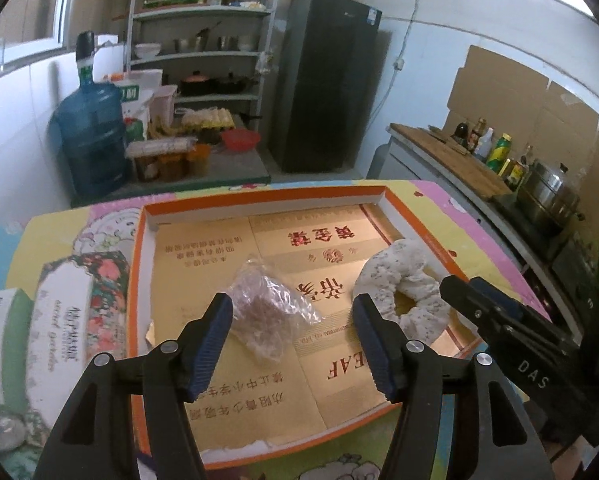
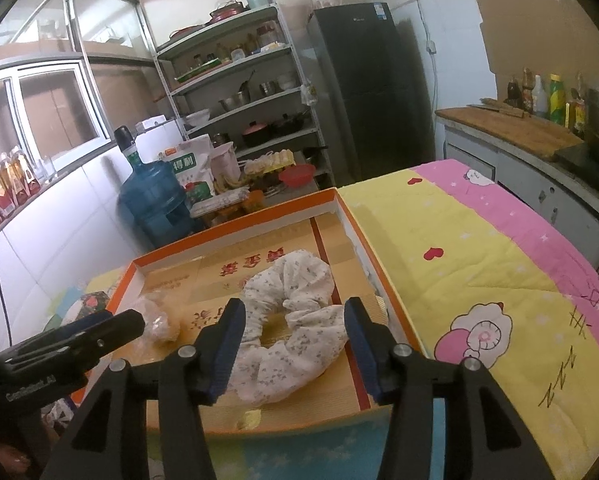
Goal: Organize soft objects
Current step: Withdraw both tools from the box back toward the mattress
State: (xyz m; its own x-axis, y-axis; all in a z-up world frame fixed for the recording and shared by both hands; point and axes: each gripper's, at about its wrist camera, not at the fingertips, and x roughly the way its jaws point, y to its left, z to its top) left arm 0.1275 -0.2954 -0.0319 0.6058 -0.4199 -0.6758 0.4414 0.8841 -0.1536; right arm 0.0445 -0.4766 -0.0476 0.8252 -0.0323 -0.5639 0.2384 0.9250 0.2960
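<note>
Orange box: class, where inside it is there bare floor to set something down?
Bare floor lies along the far wall of the orange box, beyond the plastic bag and scrunchie, and at the near left corner. The near right is crowded.

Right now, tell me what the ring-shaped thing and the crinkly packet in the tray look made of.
Scrunchie: soft woven fabric, matte white with tiny speckled print, gathered into puffy folds.
Packet: thin clear plastic film, glossy and wrinkled, brownish contents unclear.
Tray: seemingly cardboard, orange rim, printed gold lining.
</note>
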